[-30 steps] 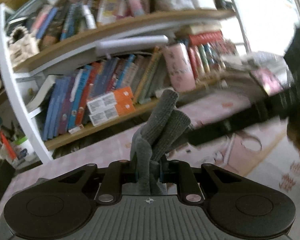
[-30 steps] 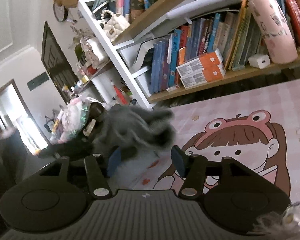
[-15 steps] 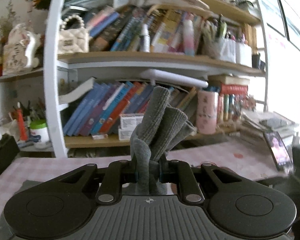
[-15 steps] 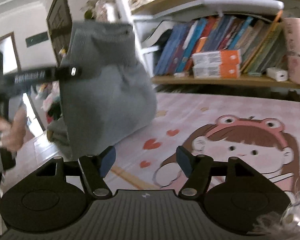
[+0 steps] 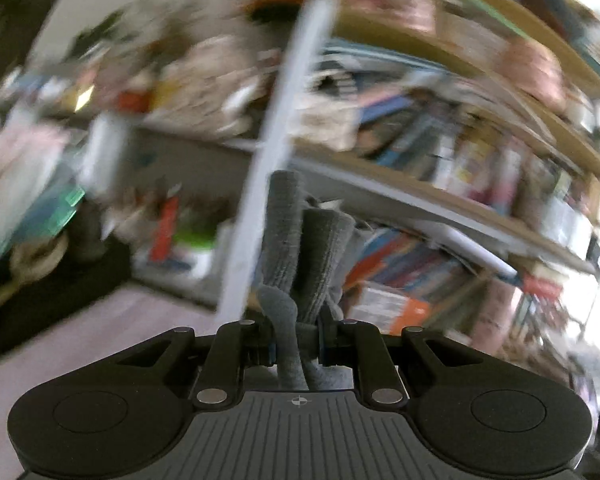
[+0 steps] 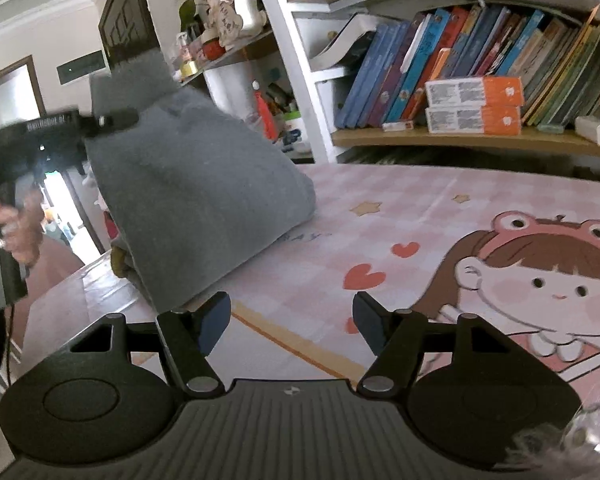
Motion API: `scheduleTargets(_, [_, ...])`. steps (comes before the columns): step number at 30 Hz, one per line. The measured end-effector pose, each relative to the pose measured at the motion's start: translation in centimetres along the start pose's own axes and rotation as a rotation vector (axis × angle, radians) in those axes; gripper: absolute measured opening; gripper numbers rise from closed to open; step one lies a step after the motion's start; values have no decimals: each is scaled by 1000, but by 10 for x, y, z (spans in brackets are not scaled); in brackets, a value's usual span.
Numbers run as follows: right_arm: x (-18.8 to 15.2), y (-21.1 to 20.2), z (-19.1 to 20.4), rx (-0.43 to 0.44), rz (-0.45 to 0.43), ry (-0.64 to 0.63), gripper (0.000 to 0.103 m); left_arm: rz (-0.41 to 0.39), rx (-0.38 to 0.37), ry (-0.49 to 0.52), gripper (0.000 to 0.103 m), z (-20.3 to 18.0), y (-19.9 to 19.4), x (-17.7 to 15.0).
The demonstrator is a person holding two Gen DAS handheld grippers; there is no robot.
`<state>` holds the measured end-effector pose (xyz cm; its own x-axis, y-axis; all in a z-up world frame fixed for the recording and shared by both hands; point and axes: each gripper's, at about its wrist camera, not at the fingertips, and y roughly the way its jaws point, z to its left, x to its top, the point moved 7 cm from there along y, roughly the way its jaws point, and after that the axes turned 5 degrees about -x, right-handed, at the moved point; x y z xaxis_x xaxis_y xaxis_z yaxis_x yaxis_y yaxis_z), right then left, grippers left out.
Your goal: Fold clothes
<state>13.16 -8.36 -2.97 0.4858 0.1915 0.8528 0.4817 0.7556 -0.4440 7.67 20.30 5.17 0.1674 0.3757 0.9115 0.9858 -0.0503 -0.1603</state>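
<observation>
we have the left claw (image 5: pixel 296 344) pinched narrow on a bunched fold of the grey knitted garment (image 6: pixel 188 200), whose ribbed edge stands up between its fingers in the left wrist view. from the right wrist view the garment hangs from that raised claw as a broad grey sheet, its lower end resting on the near left corner of the pink checked worktop with the cartoon girl print (image 6: pixel 440 208). its long axis runs from the grip, high at the left, down and toward us to the worktop.

our right claw (image 6: pixel 291 320) stands fairly wide with nothing between its pads; its jaws have just been opening. the garment's lower hem lies just beside the left fingertip (image 6: pixel 216 316), up and to the left, so the right hand is the one placed for the free corner. whether the hem touches that fingertip we cannot quite tell.

we judge the coming move as a short reach left to catch the lower edge. the worktop ahead lies bare. the white-framed wooden bookshelf full of upright books (image 6: pixel 480 136) stands well behind, and the left hand (image 6: pixel 10 232) sits at the far left, out of the way. the left view is blurred.
</observation>
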Motion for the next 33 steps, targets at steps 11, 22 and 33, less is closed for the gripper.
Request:
scheduleTargets(11, [-2, 29, 27, 47, 49, 52, 66, 150, 35, -142, 77, 54, -11, -39])
scheduleTargets(22, [-1, 50, 45, 42, 60, 91, 66, 72, 112, -168, 75, 83, 5, -18])
scheduleTargets(33, [0, 53, 42, 25, 62, 97, 68, 52, 107, -116, 11, 84, 7, -18])
